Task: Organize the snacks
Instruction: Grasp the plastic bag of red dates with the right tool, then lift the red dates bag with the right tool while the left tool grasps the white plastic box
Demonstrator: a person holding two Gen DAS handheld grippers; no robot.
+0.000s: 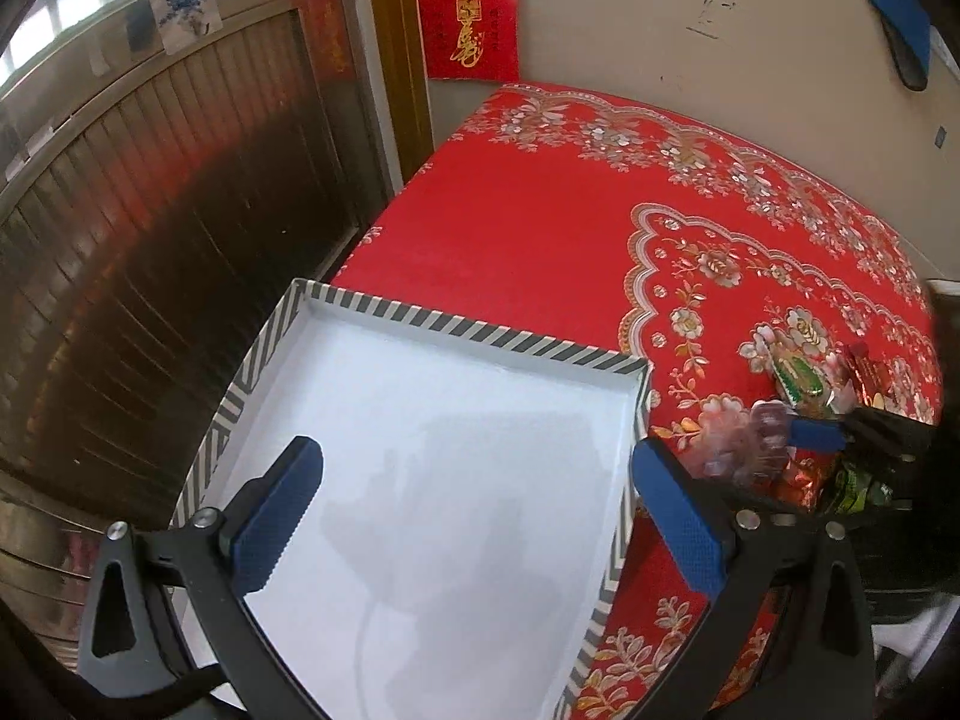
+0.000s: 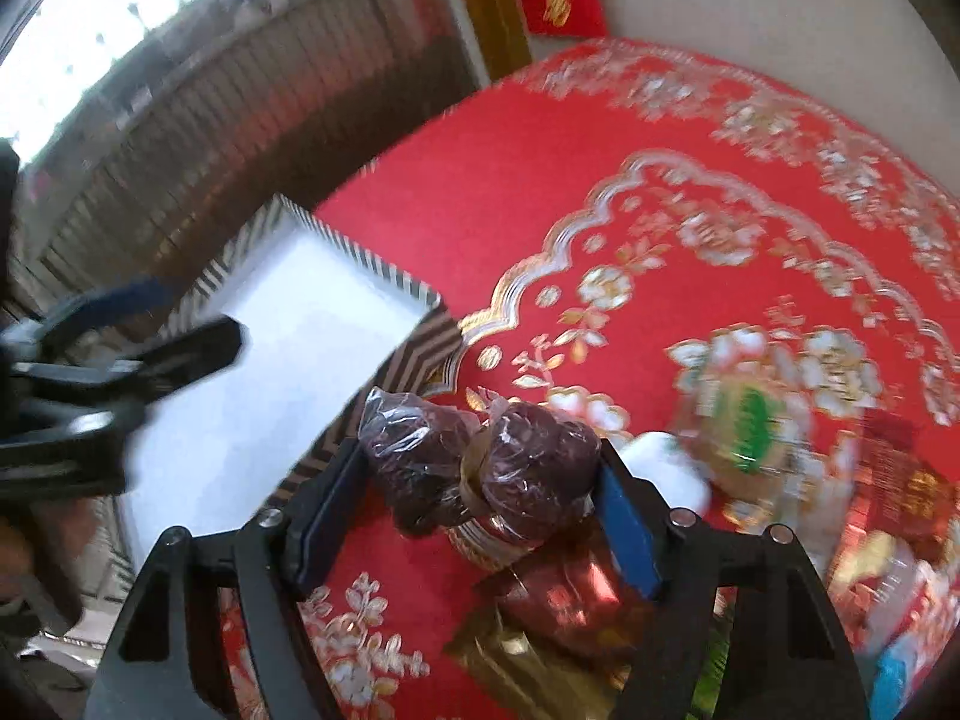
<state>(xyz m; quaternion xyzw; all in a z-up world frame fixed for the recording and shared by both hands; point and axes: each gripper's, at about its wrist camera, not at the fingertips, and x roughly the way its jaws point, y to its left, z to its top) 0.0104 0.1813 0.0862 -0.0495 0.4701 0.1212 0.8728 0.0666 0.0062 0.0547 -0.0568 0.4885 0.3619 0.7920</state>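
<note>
The box (image 1: 420,450) is kept empty at the table's (image 1: 528,228) left edge, with the wide-open, empty left claw (image 1: 474,516) hovering over it. The right claw (image 2: 480,480) is closed partway around a snack (image 2: 480,468), just beside the box: dark red, clear-wrapped, twin-lobed. Firm contact cannot be told.

My left wrist camera looks steeply down, close over the white tray with striped rim (image 1: 456,324), while my right wrist camera tilts down near the heap of wrapped snacks (image 2: 480,468), and both share that tray and the red floral tablecloth (image 1: 540,210).
</note>
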